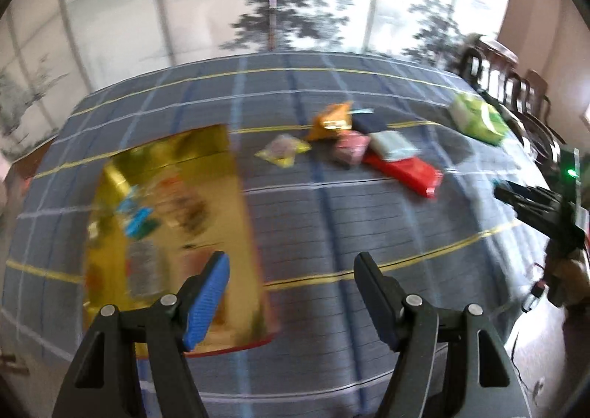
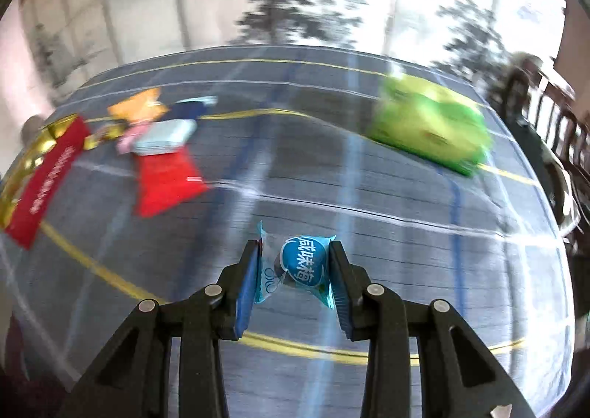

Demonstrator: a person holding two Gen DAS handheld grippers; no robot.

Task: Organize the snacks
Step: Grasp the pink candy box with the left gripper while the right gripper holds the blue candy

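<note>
Right gripper is clamped on a small blue-wrapped candy, blue pads pressing the wrapper from both sides, above the checked grey-blue cloth covering the bench. Far right on the cloth: a blurred green packet. Far left: a red packet with a pale blue packet and an orange packet just behind it; a gold box with a red side sits at the left edge.
</note>
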